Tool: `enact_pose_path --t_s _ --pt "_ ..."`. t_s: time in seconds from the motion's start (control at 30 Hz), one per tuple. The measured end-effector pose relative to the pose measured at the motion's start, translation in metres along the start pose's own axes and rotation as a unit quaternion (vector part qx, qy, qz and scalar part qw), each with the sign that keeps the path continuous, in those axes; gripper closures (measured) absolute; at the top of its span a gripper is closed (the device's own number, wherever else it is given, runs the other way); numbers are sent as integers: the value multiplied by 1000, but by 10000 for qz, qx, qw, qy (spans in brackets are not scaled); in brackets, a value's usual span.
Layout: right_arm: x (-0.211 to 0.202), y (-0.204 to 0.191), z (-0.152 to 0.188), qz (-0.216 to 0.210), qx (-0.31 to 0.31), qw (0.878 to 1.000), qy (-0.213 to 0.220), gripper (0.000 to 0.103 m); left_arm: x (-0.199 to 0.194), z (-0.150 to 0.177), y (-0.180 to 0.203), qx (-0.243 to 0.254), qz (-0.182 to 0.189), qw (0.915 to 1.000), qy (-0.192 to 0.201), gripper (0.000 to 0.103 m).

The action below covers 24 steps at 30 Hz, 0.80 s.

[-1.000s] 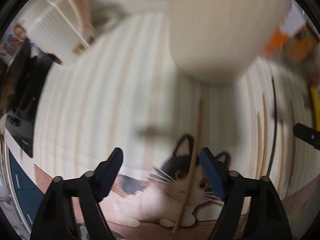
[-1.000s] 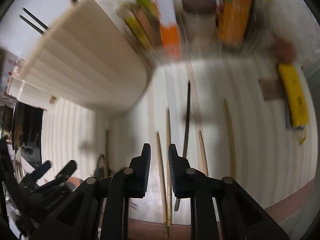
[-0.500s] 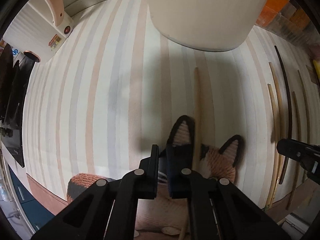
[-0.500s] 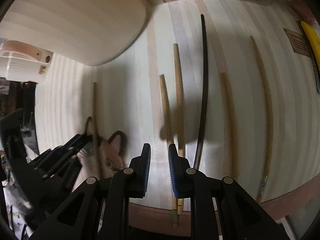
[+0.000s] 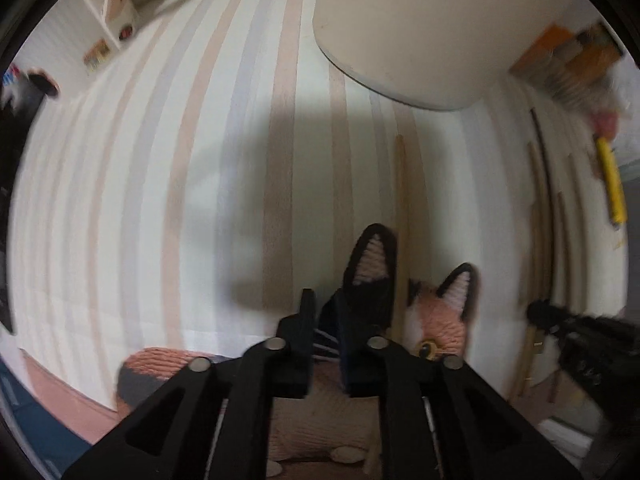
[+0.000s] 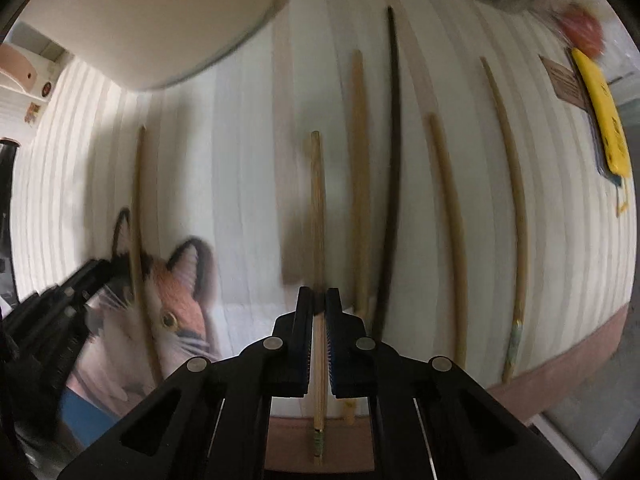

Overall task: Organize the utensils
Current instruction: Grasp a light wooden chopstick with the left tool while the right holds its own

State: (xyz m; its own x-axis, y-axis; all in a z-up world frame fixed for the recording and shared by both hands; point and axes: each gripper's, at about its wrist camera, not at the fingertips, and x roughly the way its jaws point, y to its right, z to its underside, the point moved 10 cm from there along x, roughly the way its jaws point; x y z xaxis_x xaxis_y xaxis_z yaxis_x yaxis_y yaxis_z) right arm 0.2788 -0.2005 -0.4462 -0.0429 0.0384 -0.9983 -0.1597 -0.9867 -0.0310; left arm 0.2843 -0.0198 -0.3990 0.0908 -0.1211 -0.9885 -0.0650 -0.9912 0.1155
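Down in your left wrist view, your left gripper (image 5: 324,320) points at the cat-shaped mat (image 5: 436,320), its jaws a narrow gap apart with nothing between them after just reopening slightly; the light wooden chopstick (image 5: 400,208) lies just to the right of the right finger, across the cat's ear, outside the jaws. It rests on a striped cloth (image 5: 200,180), with a cream container (image 5: 420,28) beyond. Half a second ago the jaws were fully together and the camera sat a little farther from the mat. Next, in your right wrist view, your right gripper (image 6: 319,304) is clenched on a bamboo chopstick (image 6: 317,208) that runs between the pads; four more chopsticks, one dark (image 6: 394,152), lie side by side to its right. Half a second ago those jaws stood slightly apart, above the cloth, with no chopstick between them.
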Motion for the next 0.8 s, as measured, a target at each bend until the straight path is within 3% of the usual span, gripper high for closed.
enact_pose_path --t_s 0.07,0.2,0.3,0.33,0.4,0.43,0.53,0.67,0.8 --pt "1 3 4 -47 120 9999 -75 96 0 -2 5 -69 459 9989 -89 64" --pt "2 7 5 -167 269 9993 -189 96 1 -4 16 21 472 9986 -226 61" --pt "0 11 2 -175 215 9994 -191 96 5 -5 28 374 21 9991 -175 60" --pt "1 10 1 -171 195 9995 -184 96 7 -6 31 529 -266 9982 -127 62" --pt "0 13 1 -158 161 9996 -170 96 8 -10 34 683 -670 9954 1 78" --pt "-2 18 0 -104 144 9997 -150 96 8 -11 35 667 -697 9953 27 97" --pt "-4 20 4 33 88 9999 -45 96 6 -11 18 326 -952 9949 4 98" --pt "-6 18 3 -18 6 10000 -18 96 2 -2 -18 -242 -891 9956 -184 98" --pt "-6 5 3 -307 -232 9992 -127 96 1 7 -29 -400 -800 9956 -280 98"
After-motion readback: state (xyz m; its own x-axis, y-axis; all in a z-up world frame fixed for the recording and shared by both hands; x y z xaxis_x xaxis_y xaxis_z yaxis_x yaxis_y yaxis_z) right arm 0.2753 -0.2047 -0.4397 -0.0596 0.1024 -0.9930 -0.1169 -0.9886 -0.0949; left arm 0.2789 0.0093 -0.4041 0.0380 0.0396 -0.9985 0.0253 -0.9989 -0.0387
